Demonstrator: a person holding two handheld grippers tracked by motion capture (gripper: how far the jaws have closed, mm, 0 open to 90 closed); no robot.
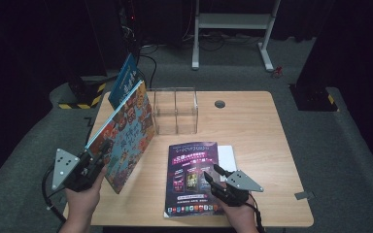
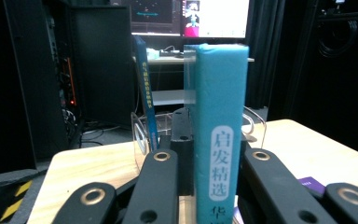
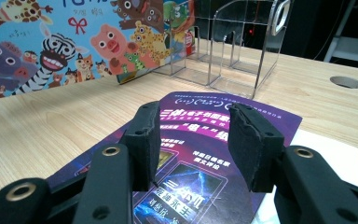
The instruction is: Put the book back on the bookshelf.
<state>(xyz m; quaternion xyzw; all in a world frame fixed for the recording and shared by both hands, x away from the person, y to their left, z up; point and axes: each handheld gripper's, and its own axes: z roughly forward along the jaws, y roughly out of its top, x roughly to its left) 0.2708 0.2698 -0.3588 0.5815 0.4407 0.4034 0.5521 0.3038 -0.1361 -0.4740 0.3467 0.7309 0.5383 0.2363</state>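
The picture book [image 1: 126,141], its cover crowded with cartoon animals, stands tilted on its lower edge at the left side of the table [image 1: 252,126], just in front of and to the left of the clear acrylic organizer [image 1: 175,110]. The left gripper [image 1: 90,165] clamps it at the near lower corner, jaws closed on the book. From above, the broad illustrated cover is what faces the camera; the left gripper view instead looks along the turquoise spine [image 2: 219,126] with its white label of Chinese characters, pinched between the two black jaws, with the organizer's curved clear wall [image 2: 142,135] just behind it. That same view also picks up a second, blue book [image 2: 145,88] standing upright farther back, which the high view places leaning off the table's far left corner [image 1: 125,80]. The right gripper view catches the cover from the side: a pig, a zebra and a giraffe [image 3: 74,46], with the book's lower edge resting on the wood near the organizer's base [image 3: 233,56]. The right gripper [image 1: 213,178] hovers over a purple magazine [image 1: 193,177] lying flat near the table's front edge, its jaws moderately apart and holding nothing [image 3: 193,140]. The magazine lies over a white sheet [image 1: 228,156] that peeks out at its right. A round cable grommet [image 1: 220,103] sits in the tabletop beyond the organizer, to its right.
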